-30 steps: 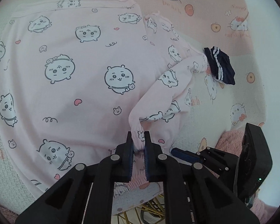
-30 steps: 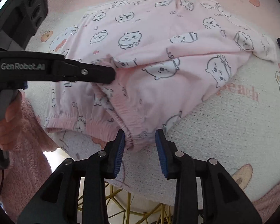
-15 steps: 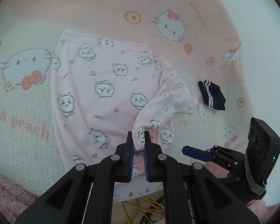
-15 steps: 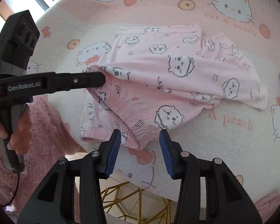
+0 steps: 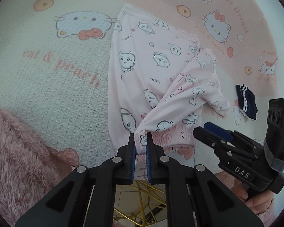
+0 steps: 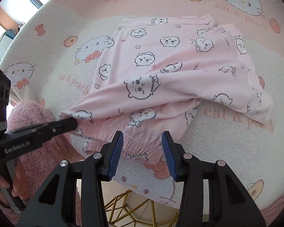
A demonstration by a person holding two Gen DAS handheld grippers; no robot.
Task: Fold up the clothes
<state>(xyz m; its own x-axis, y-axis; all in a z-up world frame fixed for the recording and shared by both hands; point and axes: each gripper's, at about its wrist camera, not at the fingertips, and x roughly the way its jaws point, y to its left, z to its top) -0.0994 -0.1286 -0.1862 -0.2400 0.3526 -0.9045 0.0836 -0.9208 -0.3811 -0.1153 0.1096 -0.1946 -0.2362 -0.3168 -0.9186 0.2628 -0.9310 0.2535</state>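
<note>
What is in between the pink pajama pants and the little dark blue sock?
Nothing but bare cat-print cover lies between the pink pajama pants and the dark blue sock. The left wrist view shows that gap.

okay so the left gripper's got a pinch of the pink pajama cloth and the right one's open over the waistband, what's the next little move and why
Probably lower the right gripper and close it on the elastic waistband. Its jaws stand apart, with the gathered edge between them but not pinched, while the left gripper already holds a lifted fold of the pink pajama garment. A second grip would likely let both hands carry the fold evenly.
</note>
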